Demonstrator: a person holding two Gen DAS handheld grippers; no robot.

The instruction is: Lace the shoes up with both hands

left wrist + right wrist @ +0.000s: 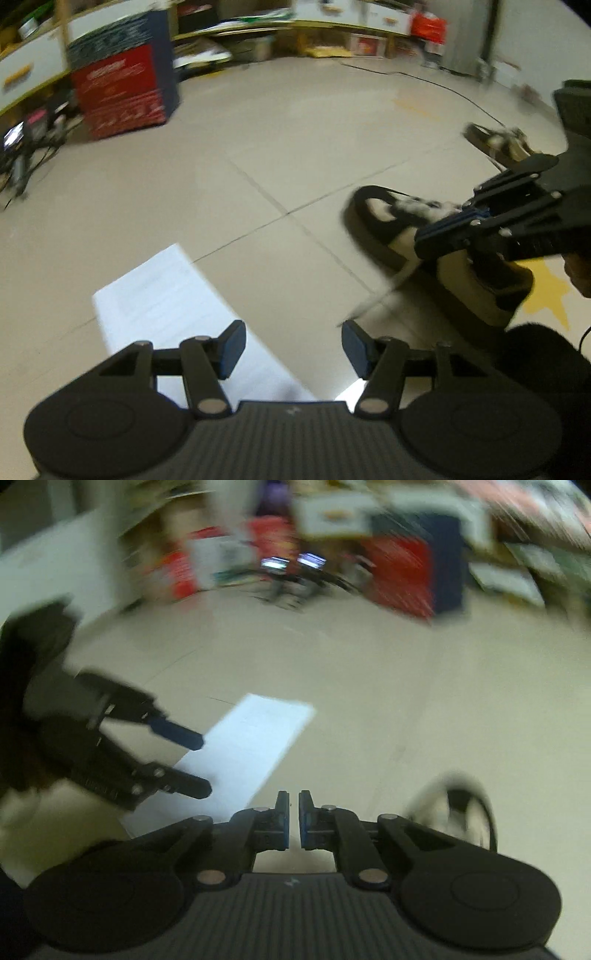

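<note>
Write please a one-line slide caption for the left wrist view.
Open left gripper above white paper on the floor; right gripper over a black-and-cream shoe.

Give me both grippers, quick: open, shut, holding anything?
Left gripper: open, nothing between its fingers.
Right gripper: a narrow gap shows between the pads, nothing in it; the lace hangs loose beside the shoe.

Left wrist view: paper sheet (173, 314) on floor (258, 147), lower left; shoe (424, 251) on floor at right; second shoe (495, 142) behind it, upper right; right gripper (436, 240) over near shoe; box (122, 85) upper left, shelves (332, 18) along top.
</note>
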